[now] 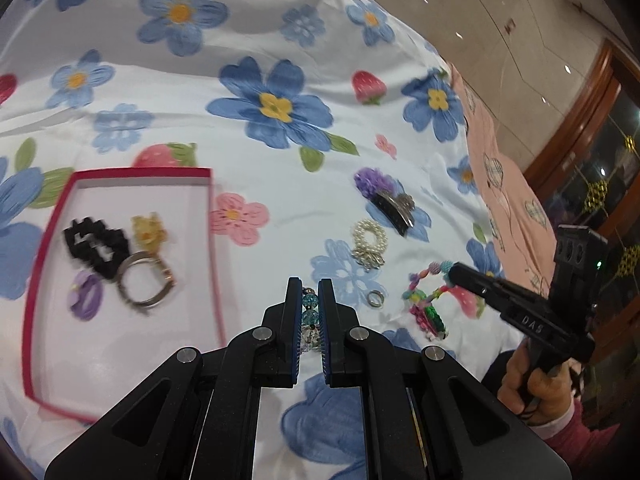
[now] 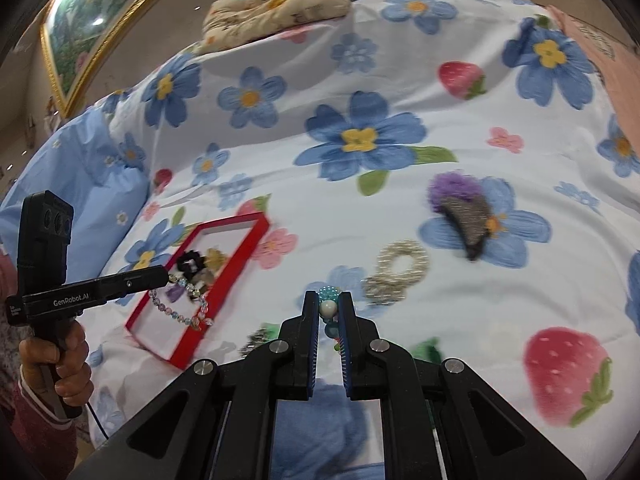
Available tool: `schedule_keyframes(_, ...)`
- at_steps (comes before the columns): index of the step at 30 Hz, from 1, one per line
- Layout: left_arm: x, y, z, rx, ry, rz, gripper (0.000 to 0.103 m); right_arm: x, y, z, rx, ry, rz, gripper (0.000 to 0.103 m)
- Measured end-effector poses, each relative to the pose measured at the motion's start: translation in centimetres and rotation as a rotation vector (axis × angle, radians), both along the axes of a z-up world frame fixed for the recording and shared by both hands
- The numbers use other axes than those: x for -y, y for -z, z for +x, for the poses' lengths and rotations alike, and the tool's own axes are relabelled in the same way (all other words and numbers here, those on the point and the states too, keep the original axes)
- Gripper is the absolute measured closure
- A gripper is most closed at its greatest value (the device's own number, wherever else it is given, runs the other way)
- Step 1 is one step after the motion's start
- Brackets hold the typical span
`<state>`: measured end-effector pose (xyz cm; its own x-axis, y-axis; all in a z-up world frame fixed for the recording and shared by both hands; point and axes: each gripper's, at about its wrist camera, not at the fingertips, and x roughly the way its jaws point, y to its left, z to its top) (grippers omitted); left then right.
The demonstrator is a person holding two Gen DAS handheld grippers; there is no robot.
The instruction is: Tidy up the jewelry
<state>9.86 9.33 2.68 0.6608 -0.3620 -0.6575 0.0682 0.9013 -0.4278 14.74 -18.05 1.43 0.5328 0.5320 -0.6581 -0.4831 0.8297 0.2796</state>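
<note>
Left gripper (image 1: 310, 294): jaws closed on a crystal bead bracelet (image 1: 311, 312); in the right wrist view the strand (image 2: 182, 312) hangs from its tip over the near end of the red box (image 2: 224, 280).

Right gripper (image 2: 329, 304): jaws closed on a colourful bead bracelet (image 2: 329, 307), a white bead and a teal bead showing between the pads. In the left wrist view that bracelet (image 1: 426, 300) hangs from the gripper tip over the bedspread (image 1: 280, 40).

Red box, left on the bedspread, contains a black scrunchie (image 1: 96, 246), a yellow piece (image 1: 149, 232), a metal bangle (image 1: 146, 282) and a purple clip (image 1: 86, 295).

Loose on the bedspread, right of the box: purple-flowered hair clip (image 1: 384, 196) far, pearl bracelet (image 1: 369, 242) nearer, small ring (image 1: 375, 299) nearest.

A hand (image 2: 60, 364) grips the left handle.
</note>
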Motion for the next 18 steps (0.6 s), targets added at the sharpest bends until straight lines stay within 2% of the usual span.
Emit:
schedule_keyframes(10, -5.6, 0.4, -3.9, 0.004, -0.132, -0.028, 0.096, -6.8, 0.7, -1.4, -0.021, -0.141, 0.012, 0.094)
schedule_keyframes(18, -8.8, 1.3, -5.7, -0.012, -0.198, -0.035, 0.096, -11.5, 1.1, -2.2, -0.037, -0.234, 0.024, 0.094)
